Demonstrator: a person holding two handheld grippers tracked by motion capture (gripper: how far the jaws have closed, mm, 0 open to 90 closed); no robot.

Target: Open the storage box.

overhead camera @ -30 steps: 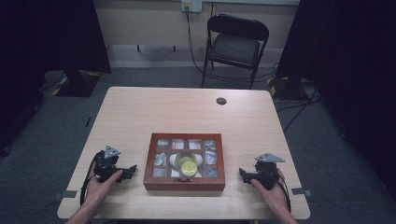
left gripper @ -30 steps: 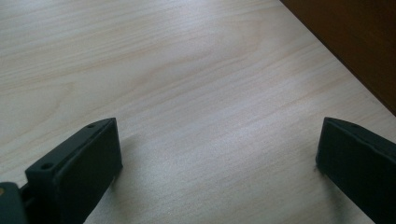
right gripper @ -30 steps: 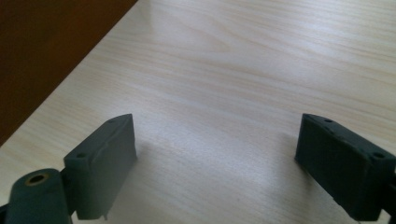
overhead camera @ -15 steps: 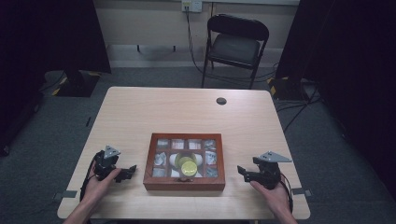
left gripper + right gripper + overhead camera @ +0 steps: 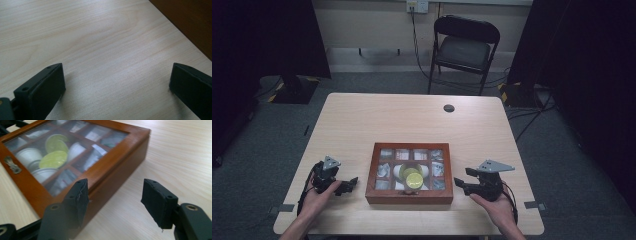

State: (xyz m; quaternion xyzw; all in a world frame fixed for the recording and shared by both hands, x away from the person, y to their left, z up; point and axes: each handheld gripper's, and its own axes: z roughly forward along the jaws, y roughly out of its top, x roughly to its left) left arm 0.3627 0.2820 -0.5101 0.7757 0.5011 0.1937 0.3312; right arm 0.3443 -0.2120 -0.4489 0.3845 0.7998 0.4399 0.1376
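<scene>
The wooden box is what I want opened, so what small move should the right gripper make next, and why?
Probably ease the right gripper in toward the wooden box. Its jaws have just been closing, with nothing between them yet, and they point at the box's near corner. The lid is down, its small brass clasp on the front edge. The left gripper waits open on the other side.

no readable text, labels or numbers
</scene>
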